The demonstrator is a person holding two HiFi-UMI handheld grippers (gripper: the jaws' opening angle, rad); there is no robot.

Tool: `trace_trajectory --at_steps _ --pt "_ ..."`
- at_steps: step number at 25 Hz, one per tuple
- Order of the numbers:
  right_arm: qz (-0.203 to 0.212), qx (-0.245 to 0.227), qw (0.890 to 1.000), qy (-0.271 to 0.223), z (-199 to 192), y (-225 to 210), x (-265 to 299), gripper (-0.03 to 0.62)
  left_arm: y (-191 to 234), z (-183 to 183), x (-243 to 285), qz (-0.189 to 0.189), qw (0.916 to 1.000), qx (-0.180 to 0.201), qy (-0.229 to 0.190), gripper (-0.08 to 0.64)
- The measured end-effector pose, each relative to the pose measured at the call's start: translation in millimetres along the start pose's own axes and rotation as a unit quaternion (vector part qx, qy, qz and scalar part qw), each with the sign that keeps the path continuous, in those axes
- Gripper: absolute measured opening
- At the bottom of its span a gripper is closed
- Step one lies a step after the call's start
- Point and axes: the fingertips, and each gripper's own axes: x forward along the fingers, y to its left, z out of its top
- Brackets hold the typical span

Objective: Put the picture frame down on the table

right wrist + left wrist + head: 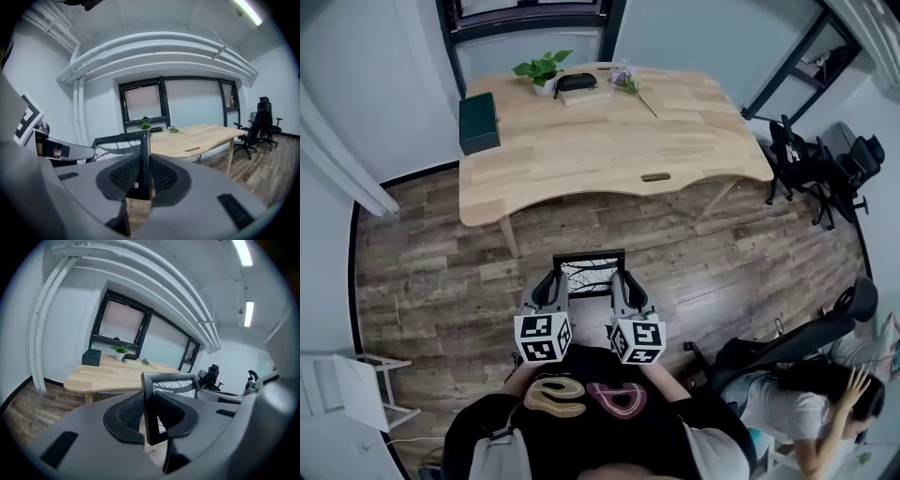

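Observation:
A black picture frame point(589, 274) with a black-and-white branch print hangs over the wood floor, short of the table's near edge. My left gripper point(551, 291) is shut on its left side and my right gripper point(628, 292) is shut on its right side. In the left gripper view the frame's edge point(149, 408) is pinched between the pads of the left gripper point(150, 417). In the right gripper view the frame point(143, 154) stands edge-on in the right gripper point(143, 177). The light wooden table point(609, 150) lies ahead.
On the table's far side stand a dark green box point(478, 122), a potted plant point(542, 70), a black case on a book point(577, 84) and a flower sprig point(630, 84). Office chairs point(825, 164) stand at the right. A person point(806, 403) sits at the lower right.

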Motion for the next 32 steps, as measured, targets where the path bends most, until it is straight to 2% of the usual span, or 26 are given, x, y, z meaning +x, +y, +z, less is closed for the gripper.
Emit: trace_trajectory --at_steps 10,18,22,32 --pt "-0.068 -0.009 0.998 -0.013 22 11 58 0.077 40 42 60 -0.071 0.9972 0.02 0.01 0.081" --pt "-0.086 -0.014 0.996 -0.004 30 21 85 0.077 62 57 80 -0.086 0.9959 0.016 0.02 0.08" --pt "-0.073 -0.017 0.997 0.003 30 29 100 0.077 76 62 84 -0.075 0.997 0.012 0.019 0.08" --pt "-0.011 -0.021 1.0 0.017 33 35 164 0.077 114 71 112 -0.003 0.9997 -0.016 0.02 0.08"
